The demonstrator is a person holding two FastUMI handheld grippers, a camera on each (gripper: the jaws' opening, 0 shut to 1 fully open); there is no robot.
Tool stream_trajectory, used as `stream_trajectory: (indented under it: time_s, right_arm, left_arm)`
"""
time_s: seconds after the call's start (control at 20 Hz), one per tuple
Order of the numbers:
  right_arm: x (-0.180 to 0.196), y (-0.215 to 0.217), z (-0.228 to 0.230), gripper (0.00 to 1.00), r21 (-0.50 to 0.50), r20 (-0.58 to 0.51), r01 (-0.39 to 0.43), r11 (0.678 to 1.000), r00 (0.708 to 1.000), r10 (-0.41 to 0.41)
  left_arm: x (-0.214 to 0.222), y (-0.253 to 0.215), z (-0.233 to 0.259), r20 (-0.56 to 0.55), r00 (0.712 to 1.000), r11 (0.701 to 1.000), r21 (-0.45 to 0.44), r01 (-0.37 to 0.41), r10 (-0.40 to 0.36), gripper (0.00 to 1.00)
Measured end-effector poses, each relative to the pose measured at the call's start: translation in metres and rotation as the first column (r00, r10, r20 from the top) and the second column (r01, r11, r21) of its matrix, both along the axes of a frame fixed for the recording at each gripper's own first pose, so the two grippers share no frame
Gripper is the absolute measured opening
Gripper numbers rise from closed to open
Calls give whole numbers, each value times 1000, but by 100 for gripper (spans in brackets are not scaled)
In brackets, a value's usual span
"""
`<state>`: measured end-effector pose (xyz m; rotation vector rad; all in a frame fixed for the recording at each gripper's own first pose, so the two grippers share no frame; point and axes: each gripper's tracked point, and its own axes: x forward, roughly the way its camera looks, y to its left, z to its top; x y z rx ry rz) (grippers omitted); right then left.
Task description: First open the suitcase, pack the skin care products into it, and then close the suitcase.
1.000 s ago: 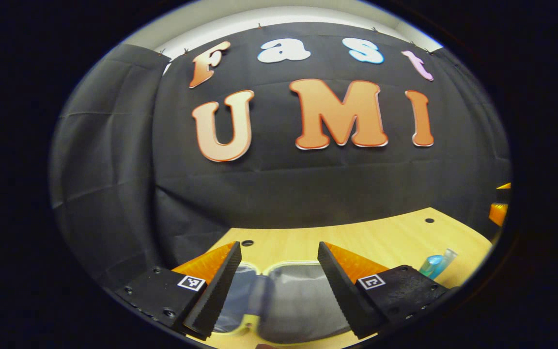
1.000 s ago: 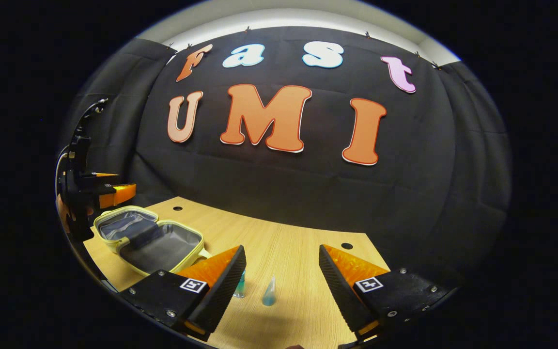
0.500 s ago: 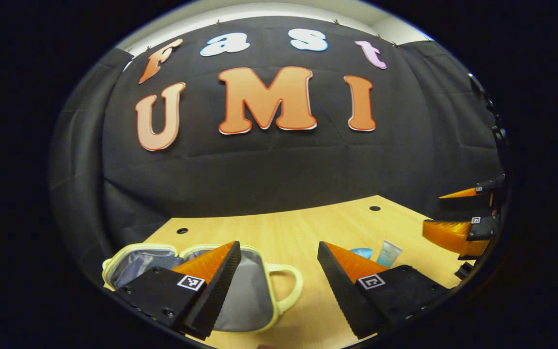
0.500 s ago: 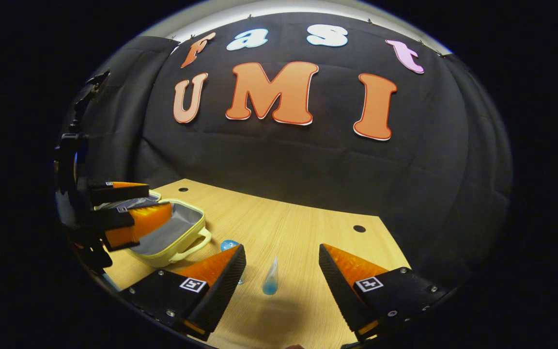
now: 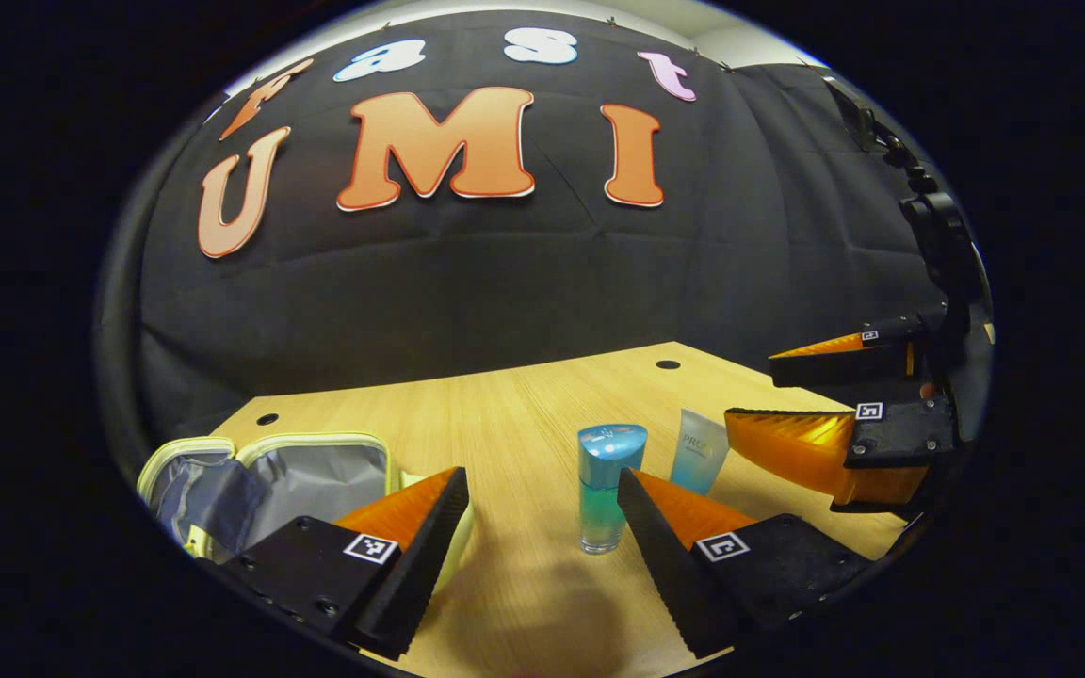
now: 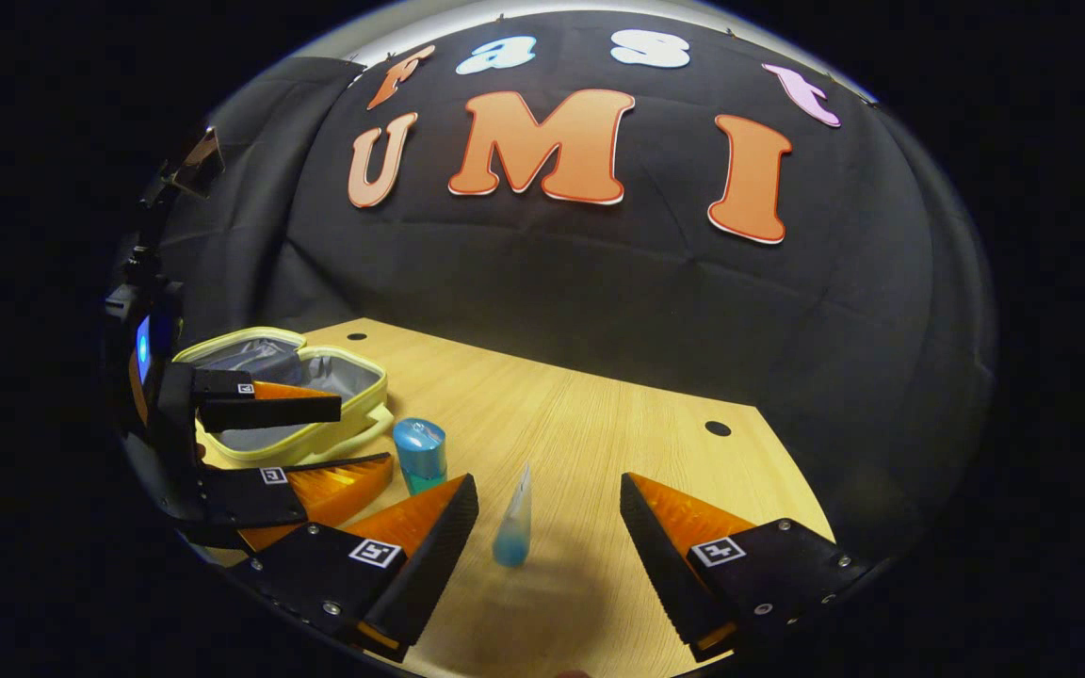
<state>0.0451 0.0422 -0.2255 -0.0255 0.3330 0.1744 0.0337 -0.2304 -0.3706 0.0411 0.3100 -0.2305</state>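
A small yellow suitcase [image 5: 298,476] [image 6: 316,381] lies open on the wooden table, its grey lining showing. A blue bottle with a rounded cap [image 5: 607,485] [image 6: 420,455] stands upright just ahead of my left gripper [image 5: 542,527], which is open and not touching it. A pale blue tube [image 5: 699,450] [image 6: 514,518] stands cap-down beside the bottle. My right gripper [image 6: 547,532] is open with the tube just ahead between its fingers, untouched. In the left gripper view the right gripper [image 5: 834,405] appears at the right edge; in the right gripper view the left gripper [image 6: 279,443] hangs over the suitcase's near edge.
The wooden table [image 6: 599,443] has small round holes near its far edge [image 6: 718,428] [image 5: 668,364]. Black cloth walls the booth behind it. A person's hand holds the left gripper at the left edge [image 6: 137,377].
My left gripper has swung from above the open suitcase toward the right, bringing the blue bottle in front of it. My right gripper has edged closer to the tube.
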Motion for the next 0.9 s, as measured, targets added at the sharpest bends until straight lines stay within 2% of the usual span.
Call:
stream_trajectory:
  time_s: [0.4,0.55,0.7,0.8,0.9]
  right_arm:
    - [9,-17,-31,96,3,-41,19,1000,999,-19]
    - [12,-19,-34,96,8,-48,26,1000,998,-26]
    - [14,-20,-40,96,9,-56,20,1000,998,-20]
    - [13,-17,-43,96,12,-65,8,1000,998,-7]
    - [14,-12,-45,96,18,-68,-12,1000,998,14]
  left_arm:
    - [26,-31,-52,-57,997,999,0,54,-54,99]
    - [44,-32,-63,-70,996,998,22,52,-50,99]
    - [58,-33,-71,-86,995,999,2,41,-40,99]
    - [66,-41,-68,-75,996,999,-9,46,-47,96]
    - [68,-51,-70,-85,994,998,-30,63,-65,84]
